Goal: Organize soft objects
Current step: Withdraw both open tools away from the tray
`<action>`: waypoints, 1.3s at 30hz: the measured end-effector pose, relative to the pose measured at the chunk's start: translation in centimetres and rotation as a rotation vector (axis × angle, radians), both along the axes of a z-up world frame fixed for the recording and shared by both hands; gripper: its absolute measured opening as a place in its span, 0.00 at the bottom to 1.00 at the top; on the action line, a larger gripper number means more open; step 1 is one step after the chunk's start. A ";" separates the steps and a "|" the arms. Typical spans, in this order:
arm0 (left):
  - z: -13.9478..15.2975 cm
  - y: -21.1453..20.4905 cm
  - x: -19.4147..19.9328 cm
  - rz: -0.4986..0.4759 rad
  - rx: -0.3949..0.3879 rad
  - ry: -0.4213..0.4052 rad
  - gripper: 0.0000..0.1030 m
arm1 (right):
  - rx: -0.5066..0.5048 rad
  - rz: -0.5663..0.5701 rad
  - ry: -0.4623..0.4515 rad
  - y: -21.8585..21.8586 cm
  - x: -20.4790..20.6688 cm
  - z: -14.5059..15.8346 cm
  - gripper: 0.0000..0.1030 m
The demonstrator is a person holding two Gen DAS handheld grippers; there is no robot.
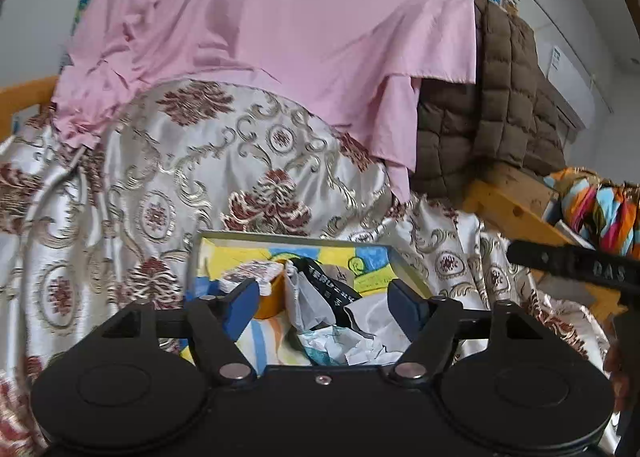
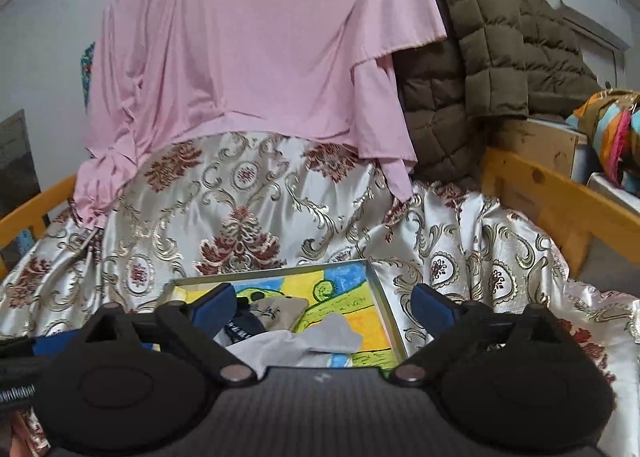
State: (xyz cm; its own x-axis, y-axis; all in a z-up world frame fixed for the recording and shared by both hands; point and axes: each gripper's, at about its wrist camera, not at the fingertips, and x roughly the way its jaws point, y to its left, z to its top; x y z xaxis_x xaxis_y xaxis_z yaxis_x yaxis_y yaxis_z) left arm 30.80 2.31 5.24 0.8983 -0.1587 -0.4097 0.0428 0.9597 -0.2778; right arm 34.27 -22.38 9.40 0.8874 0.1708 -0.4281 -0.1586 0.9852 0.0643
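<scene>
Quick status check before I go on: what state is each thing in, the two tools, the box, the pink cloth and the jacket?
Left tool: open, nothing held.
Right tool: open, nothing held.
Box: open, no lid on it, small soft items piled inside.
Pink cloth: spread out, draped over the patterned bedcover.
Brown quilted jacket: unfolded, heaped beside the pink cloth.

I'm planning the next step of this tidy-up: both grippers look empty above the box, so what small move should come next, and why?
Probably reach the right gripper forward to the hem of the pink garment. Both it and the left gripper stand open with nothing between the pads, small socks and cloths already lie in the shallow box, and the garment hangs loose, unfolded, over the patterned satin cover.
</scene>
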 end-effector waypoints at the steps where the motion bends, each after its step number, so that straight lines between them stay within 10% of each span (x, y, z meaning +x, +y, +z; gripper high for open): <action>1: 0.4 0.0 -0.7 0.009 0.009 -0.007 0.76 | 0.003 0.004 -0.007 0.0 -0.6 0.2 0.95; 19: 2.6 0.2 -12.9 0.083 0.060 -0.070 0.92 | 0.016 0.067 -0.056 -0.1 -13.6 1.0 0.99; 39: -0.9 0.5 -22.4 0.170 0.104 0.094 0.99 | 0.102 0.001 0.027 0.0 -23.9 -3.5 1.00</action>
State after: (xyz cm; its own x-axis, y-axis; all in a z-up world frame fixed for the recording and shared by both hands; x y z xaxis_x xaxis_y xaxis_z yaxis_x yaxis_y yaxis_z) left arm 8.37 2.80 4.31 0.8657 0.0393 -0.4990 -0.1433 0.9746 -0.1719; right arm 10.33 -22.38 5.88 0.8757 0.2154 -0.4322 -0.1564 0.9733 0.1682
